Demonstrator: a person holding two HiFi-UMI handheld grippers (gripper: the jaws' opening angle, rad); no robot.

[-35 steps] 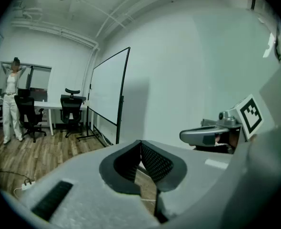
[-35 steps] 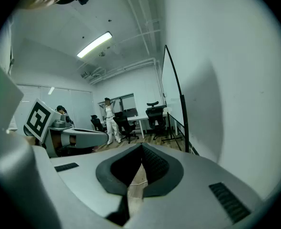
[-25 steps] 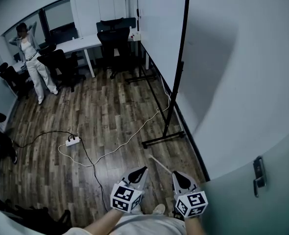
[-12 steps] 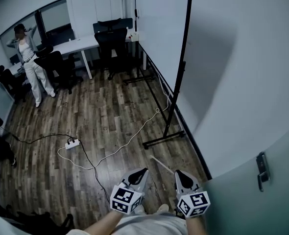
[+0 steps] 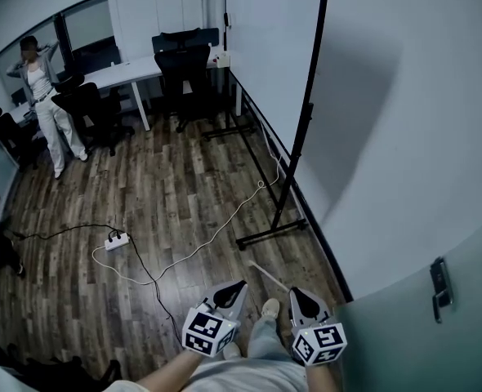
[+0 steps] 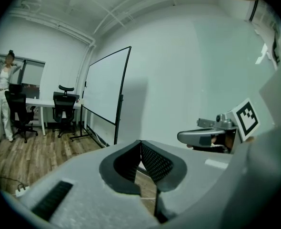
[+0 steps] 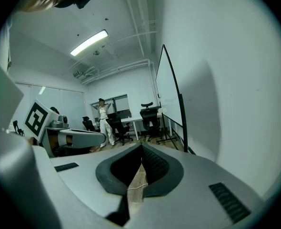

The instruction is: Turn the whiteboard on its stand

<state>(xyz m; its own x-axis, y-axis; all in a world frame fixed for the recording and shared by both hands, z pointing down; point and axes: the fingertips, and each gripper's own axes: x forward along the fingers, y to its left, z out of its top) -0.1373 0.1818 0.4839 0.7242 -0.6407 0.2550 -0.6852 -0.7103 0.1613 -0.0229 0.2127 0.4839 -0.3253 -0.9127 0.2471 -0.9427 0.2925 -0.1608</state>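
Observation:
The whiteboard [image 5: 265,47] stands on its black stand [image 5: 271,234] along the right wall, seen nearly edge-on, a few steps ahead of me. It also shows in the left gripper view as the whiteboard [image 6: 105,87], and in the right gripper view as the whiteboard [image 7: 165,93]. My left gripper [image 5: 234,287] and right gripper [image 5: 296,294] hang side by side at the bottom of the head view, well short of the stand and touching nothing. Both are shut and hold nothing: the left gripper [image 6: 140,142] and the right gripper [image 7: 141,146] each show their pads meeting at the tips.
A power strip [image 5: 116,240] and loose cables [image 5: 216,231] lie across the wooden floor ahead. A person [image 5: 41,96] stands at the back left by a white desk [image 5: 127,73] with black office chairs [image 5: 184,64]. A door with a handle [image 5: 441,288] is close on my right.
The view has crept slightly forward, and a shoe now shows between the two grippers. Both grippers stay shut and keep their places in the view.

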